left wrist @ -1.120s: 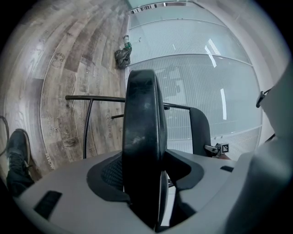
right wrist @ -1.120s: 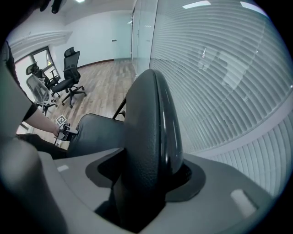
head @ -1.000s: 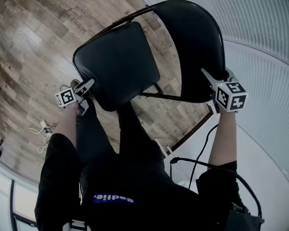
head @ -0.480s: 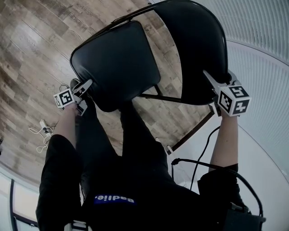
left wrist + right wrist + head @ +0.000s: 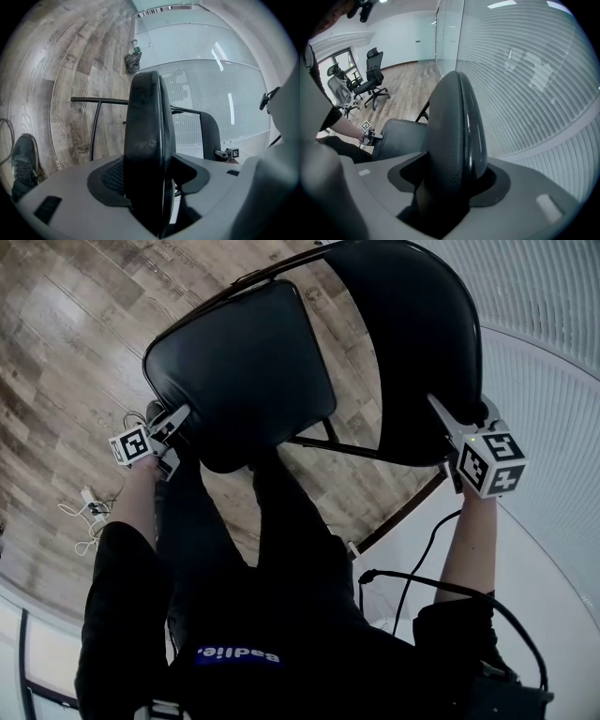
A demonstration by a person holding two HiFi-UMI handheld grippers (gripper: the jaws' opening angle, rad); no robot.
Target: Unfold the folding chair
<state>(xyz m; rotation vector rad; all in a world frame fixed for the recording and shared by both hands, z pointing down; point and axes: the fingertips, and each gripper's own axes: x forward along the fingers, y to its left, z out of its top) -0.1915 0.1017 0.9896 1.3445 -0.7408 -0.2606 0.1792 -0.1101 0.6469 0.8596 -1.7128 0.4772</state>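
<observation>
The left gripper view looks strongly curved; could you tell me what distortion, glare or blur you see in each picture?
Left gripper view: fisheye bends the floor planks, light streaks glare on the glass wall, the close seat looms oversized. Right gripper view: same bending, sheen on the backrest. Head view: sharp, seat and backrest flat black.

One folding chair [image 5: 239, 371], two tools (left tool [image 5: 176, 420], right tool [image 5: 444, 416]), two office chairs [image 5: 375, 70] [image 5: 340, 93], one shoe [image 5: 21, 164].
</observation>
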